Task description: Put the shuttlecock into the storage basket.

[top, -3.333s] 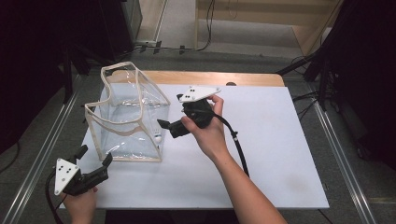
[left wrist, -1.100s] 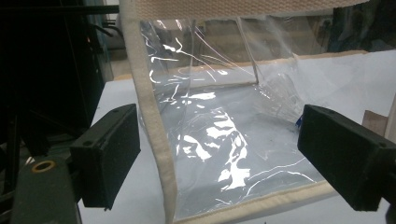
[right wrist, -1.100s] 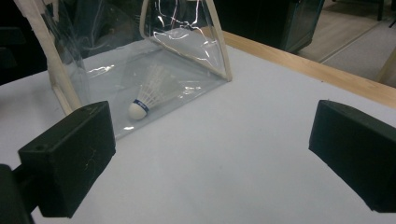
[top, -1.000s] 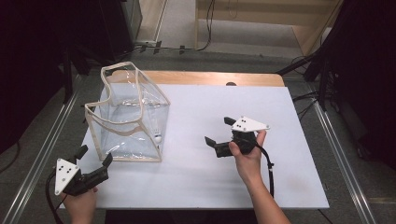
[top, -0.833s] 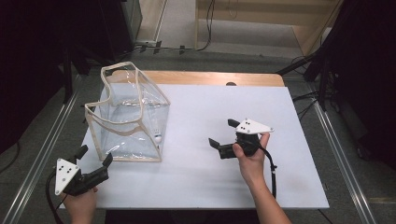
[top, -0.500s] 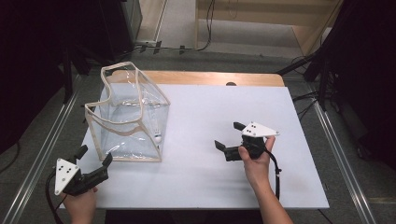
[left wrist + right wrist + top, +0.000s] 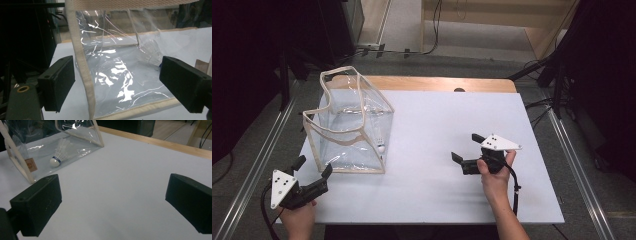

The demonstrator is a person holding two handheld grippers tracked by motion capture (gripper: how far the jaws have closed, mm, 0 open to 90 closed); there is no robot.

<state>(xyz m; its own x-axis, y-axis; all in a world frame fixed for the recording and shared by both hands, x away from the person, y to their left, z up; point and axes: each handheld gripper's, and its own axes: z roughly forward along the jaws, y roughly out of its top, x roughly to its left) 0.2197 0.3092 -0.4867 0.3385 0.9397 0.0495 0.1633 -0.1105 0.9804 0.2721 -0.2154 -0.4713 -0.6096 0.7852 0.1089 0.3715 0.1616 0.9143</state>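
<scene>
A clear plastic bag (image 7: 349,130) with cream fabric trim stands open on the white table (image 7: 432,125) at the left. Inside it, low on the right side, lies a white shuttlecock (image 7: 58,155) (image 7: 380,145). My left gripper (image 7: 313,167) is open near the table's front left corner, its jaws facing the bag's (image 7: 120,70) near corner from just short of it. My right gripper (image 7: 467,147) is open too, held over bare table at the right, well away from the bag (image 7: 50,142), with nothing between its jaws.
A wooden strip (image 7: 437,84) runs along the table's far edge. Metal rails (image 7: 577,170) flank the table on both sides. Cables lie on the floor beyond the table. Bare white surface stretches between the bag and my right gripper.
My right gripper has drawn back from the bag, moving right and toward the near edge, empty and open. The left gripper and the bag have stayed still.
</scene>
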